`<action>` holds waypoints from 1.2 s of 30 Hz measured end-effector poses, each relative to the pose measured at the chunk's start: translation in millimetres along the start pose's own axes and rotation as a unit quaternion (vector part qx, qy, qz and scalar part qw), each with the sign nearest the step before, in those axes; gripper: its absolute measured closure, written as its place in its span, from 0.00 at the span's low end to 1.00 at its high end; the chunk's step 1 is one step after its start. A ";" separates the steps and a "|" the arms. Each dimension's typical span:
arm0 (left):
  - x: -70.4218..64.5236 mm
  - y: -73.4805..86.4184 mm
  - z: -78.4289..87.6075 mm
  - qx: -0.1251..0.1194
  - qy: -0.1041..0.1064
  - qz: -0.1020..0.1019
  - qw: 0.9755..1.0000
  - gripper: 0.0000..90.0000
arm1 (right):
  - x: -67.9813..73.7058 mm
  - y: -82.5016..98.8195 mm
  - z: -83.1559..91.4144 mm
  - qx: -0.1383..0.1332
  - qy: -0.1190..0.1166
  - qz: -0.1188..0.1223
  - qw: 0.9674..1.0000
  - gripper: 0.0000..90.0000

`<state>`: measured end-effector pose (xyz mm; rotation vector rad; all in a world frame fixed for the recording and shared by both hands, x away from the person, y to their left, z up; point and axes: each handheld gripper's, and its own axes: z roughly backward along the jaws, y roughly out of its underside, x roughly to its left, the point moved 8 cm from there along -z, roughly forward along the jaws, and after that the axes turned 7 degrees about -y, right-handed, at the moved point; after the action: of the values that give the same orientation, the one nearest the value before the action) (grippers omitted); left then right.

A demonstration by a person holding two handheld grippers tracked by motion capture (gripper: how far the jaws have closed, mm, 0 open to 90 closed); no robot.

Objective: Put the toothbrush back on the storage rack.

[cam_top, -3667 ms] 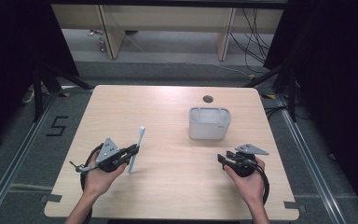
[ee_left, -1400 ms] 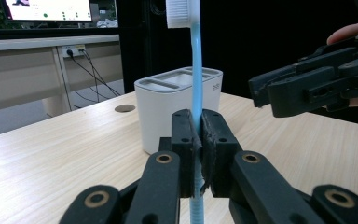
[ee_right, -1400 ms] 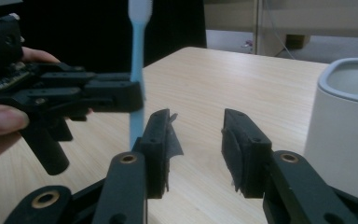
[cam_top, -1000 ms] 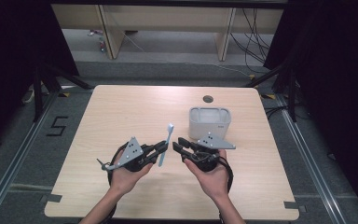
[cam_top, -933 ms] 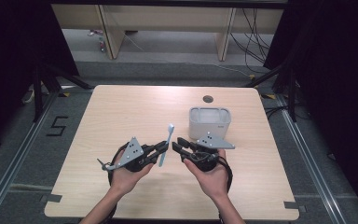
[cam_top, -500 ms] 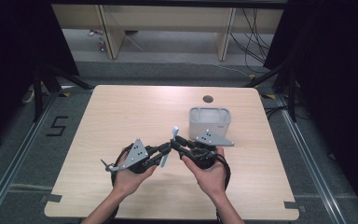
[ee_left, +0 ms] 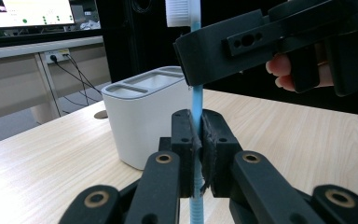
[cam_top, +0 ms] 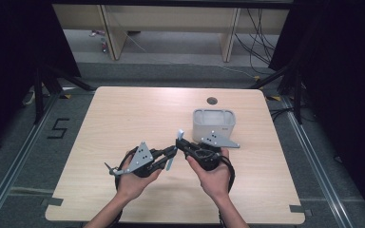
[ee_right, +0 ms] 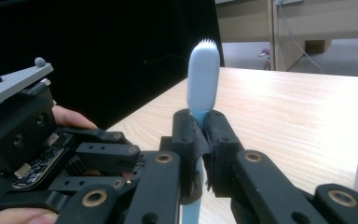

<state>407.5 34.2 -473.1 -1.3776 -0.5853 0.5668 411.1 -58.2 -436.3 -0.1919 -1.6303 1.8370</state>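
A light blue toothbrush (cam_top: 175,151) with a white head is held upright between both hands near the table's middle front. My left gripper (ee_left: 197,156) is shut on its handle low down, as the left gripper view shows. My right gripper (ee_right: 198,140) is shut on the toothbrush (ee_right: 203,88) just under the head. In the high view the left gripper (cam_top: 170,154) and right gripper (cam_top: 181,144) meet tip to tip. A white compartmented holder (cam_top: 214,122) stands upright just behind the right hand; the same holder (ee_left: 144,121) appears behind the toothbrush (ee_left: 196,102) in the left gripper view.
A dark round grommet hole (cam_top: 212,100) lies in the wooden table (cam_top: 123,114) behind the holder. Black curtains flank both sides. Shelving and cables stand beyond the far edge.
Both hands came together from the table's sides. The right gripper closed on the toothbrush near its head while the left kept hold of the handle.
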 end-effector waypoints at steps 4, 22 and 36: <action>-0.7 -0.3 -0.5 0.000 0.001 -0.001 1.000 0.93 | 1.1 -0.2 1.1 0.001 0.000 0.003 1.000 0.94; 7.4 10.9 6.3 0.048 -0.015 -0.027 0.998 0.44 | -9.8 -10.0 14.8 -0.014 0.033 0.031 0.999 0.95; 45.0 26.8 41.4 0.075 -0.056 -0.036 0.995 0.35 | -23.2 -12.3 30.8 -0.021 0.054 0.038 0.998 0.95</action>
<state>411.5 97.8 -493.3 -1.1842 -0.6676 0.6198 417.6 -96.8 -425.6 -0.3711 -1.6078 1.8164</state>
